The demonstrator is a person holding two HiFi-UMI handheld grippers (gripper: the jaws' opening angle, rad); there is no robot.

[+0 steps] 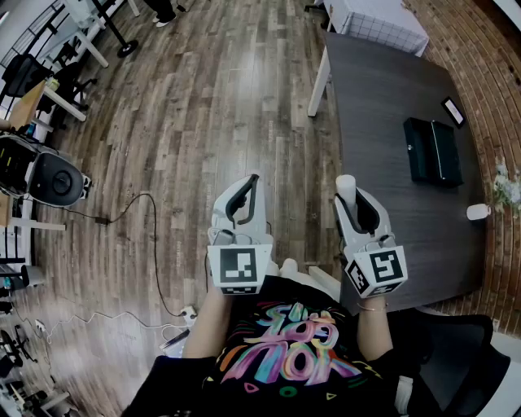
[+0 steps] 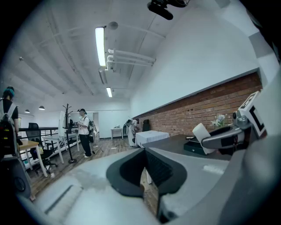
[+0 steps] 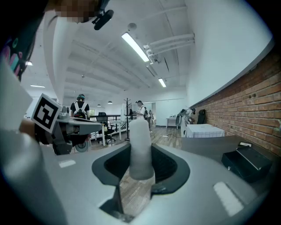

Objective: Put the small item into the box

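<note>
The small item (image 1: pixel 346 189) (image 3: pixel 141 132), a plain white cylinder, stands upright between the pads of the right claw (image 1: pixel 348 194) (image 3: pixel 141 154). Its lower end is sunk between the pads and can't be seen. What it actually is can't be made out.

The box (image 1: pixel 433 151) (image 3: pixel 246 160) is black and lies well apart from the item, out on the dark table (image 1: pixel 383 98) near the brick wall. From above it looks like two flat halves side by side, but whether it lies open is hard to tell.

Near the box a small flat card or phone (image 1: pixel 453 110) is too small to identify. So is a little white object (image 1: pixel 479 212) at the table's right edge, beside some flowers (image 1: pixel 505 191). The table's near corner is cut off behind the right claw and the holder's arm.

Past the table's far end is a white-covered table (image 1: pixel 378 20), and a cable (image 1: pixel 151 244) trails over the wood floor (image 1: pixel 244 81). A person (image 2: pixel 83 132) stands far back by a coat rack.

Both claws are held up at chest height, short of the table. The right claw is gripping the item with its jaws wide around it. The left claw (image 1: pixel 247 191) (image 2: pixel 144 151) has its jaws drawn together to a thin slit, with nothing between them.
</note>
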